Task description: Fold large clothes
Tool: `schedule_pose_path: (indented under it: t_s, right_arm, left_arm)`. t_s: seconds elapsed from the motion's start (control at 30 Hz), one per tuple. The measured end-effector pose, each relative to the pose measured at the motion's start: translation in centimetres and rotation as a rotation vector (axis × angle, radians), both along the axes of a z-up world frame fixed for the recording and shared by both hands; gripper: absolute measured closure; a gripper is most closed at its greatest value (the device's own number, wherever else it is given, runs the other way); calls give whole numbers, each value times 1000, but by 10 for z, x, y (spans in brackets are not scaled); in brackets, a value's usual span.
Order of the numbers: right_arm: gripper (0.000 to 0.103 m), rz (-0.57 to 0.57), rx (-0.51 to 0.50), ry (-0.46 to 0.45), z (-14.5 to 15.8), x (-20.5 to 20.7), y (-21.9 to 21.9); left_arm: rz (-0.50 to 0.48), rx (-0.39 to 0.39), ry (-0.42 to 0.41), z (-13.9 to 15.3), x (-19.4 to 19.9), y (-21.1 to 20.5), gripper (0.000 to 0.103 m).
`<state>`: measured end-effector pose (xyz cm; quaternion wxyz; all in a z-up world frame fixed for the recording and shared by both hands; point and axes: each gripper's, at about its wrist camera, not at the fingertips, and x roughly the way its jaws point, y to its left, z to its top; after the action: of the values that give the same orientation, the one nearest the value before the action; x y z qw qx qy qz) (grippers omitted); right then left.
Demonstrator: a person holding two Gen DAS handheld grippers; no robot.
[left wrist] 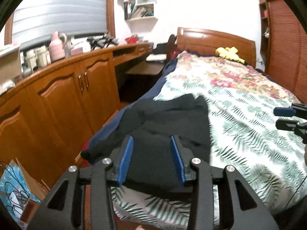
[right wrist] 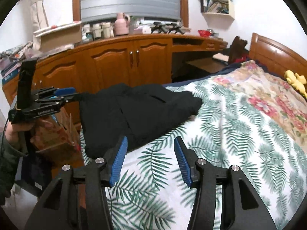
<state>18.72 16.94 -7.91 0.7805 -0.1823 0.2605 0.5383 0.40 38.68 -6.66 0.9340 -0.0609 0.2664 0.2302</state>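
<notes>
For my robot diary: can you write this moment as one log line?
left gripper: open, at black garment | right gripper: open, over bedspread

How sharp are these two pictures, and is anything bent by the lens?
Left wrist view: cabinet bows from fisheye distortion; leaf-print bedspread is smeared. Right wrist view: black garment shows little detail; window blind curves, corners dark.
</notes>
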Motion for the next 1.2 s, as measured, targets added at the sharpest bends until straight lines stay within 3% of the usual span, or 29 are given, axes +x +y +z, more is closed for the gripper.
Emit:
schedule_pose_path:
  t_s: [0.17,0.6,0.83,1.2]
  right_arm:
    - [44,-39,33,-39,19,-5,-41]
    - [30,-180,85,-85,45,-3,-154]
    - [29,-264,119,-85,48,-1,-220]
    - [22,-411,132,-59,38,-2,-303]
  left_arm:
    - [-61,4,-43,30,4,-42,64]
    - [-221,11,-100,72,44,-154,64]
    - [-273,67,-63,71,69,-212,64]
    - [-390,11,-51,53,92,-306,64]
